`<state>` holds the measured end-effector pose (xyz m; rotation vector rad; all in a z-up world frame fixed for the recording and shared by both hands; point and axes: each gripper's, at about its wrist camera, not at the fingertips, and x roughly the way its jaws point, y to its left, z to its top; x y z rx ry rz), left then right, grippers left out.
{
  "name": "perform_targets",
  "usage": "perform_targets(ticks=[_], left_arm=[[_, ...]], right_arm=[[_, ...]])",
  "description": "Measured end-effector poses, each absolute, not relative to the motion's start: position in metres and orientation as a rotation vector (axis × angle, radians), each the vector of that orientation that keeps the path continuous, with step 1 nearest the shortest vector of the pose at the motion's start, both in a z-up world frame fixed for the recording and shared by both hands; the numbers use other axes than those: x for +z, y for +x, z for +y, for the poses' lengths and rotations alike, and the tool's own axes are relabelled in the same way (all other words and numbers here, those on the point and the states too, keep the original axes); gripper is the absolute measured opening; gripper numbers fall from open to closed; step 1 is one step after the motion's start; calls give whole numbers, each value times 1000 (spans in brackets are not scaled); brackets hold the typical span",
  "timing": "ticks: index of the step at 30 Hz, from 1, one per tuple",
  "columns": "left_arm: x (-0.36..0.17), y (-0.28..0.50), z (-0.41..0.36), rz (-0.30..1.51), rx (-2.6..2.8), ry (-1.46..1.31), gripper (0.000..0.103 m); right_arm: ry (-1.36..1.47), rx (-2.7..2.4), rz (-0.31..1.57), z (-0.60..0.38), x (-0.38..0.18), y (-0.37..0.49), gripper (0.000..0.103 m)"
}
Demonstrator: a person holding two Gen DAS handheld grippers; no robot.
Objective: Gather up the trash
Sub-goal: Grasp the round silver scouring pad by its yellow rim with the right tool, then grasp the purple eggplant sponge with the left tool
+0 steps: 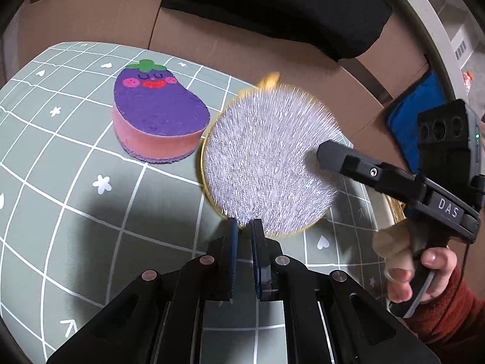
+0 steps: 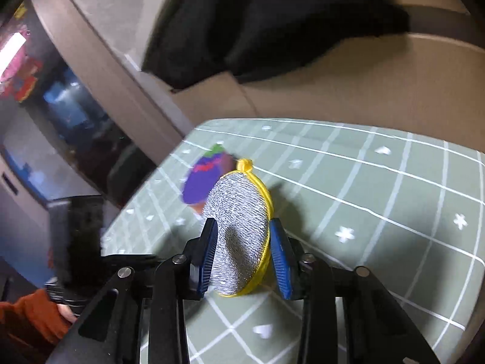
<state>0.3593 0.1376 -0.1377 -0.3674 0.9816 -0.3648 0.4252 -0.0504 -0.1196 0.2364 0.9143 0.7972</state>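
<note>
A round silver scrub pad [image 1: 266,163] with a yellow rim and loop stands tilted off the green grid mat [image 1: 75,200]. My left gripper [image 1: 244,227] is shut on its lower edge. My right gripper [image 2: 242,236] has its fingers on both sides of the same pad [image 2: 239,227], closed against it; its finger [image 1: 333,154] shows pressing the pad's face in the left wrist view. A purple eggplant-shaped sponge [image 1: 160,112] with a pink body lies on the mat just left of the pad, and it shows blurred behind the pad in the right wrist view [image 2: 203,182].
A brown cardboard box wall [image 1: 242,48] stands behind the mat, with black cloth [image 1: 272,6] draped over it. A blue cloth [image 1: 406,121] lies at the right. My hand in a red sleeve [image 1: 424,276] holds the right gripper's handle.
</note>
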Motion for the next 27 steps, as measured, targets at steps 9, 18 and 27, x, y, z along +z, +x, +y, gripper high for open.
perform_targets(ticks=[9, 18, 27], left_arm=[[-124, 353, 160, 951, -298, -404, 30], [-112, 377, 239, 807, 17, -749, 53], [-127, 423, 196, 920, 86, -604, 56]], right_arm=[[92, 773, 867, -31, -98, 412, 13], [14, 651, 780, -67, -81, 404, 13], [3, 584, 751, -114, -81, 387, 13]])
